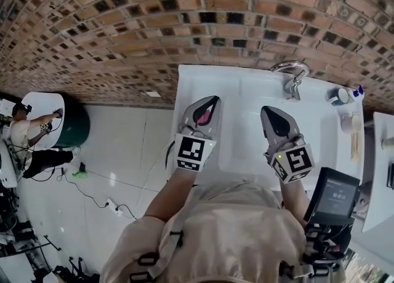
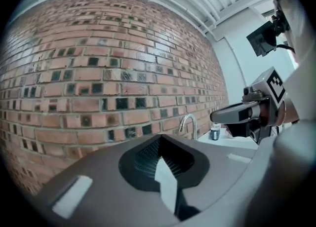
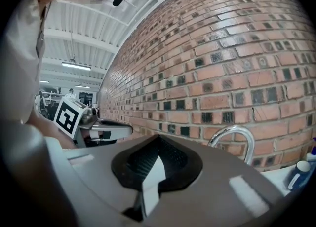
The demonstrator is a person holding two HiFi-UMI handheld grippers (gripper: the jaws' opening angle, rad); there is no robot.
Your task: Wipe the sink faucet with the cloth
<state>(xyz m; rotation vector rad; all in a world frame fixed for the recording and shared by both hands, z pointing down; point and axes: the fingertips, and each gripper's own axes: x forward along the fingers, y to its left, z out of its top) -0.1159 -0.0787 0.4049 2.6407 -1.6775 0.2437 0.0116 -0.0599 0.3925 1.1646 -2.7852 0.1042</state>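
Beyond right claw [image 1: 269, 114]: faucet [image 1: 292, 77], near, not touching.

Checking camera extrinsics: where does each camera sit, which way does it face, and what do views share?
Head view: on the head, steeply down at sink and faucet; torso, left gripper and right gripper show.
Left gripper view: on left gripper, along its shut jaws at wall; right gripper shows at right.
Right gripper view: on right gripper, along its shut jaws at wall; left gripper and sleeve at left.
Shared: faucet in all three.
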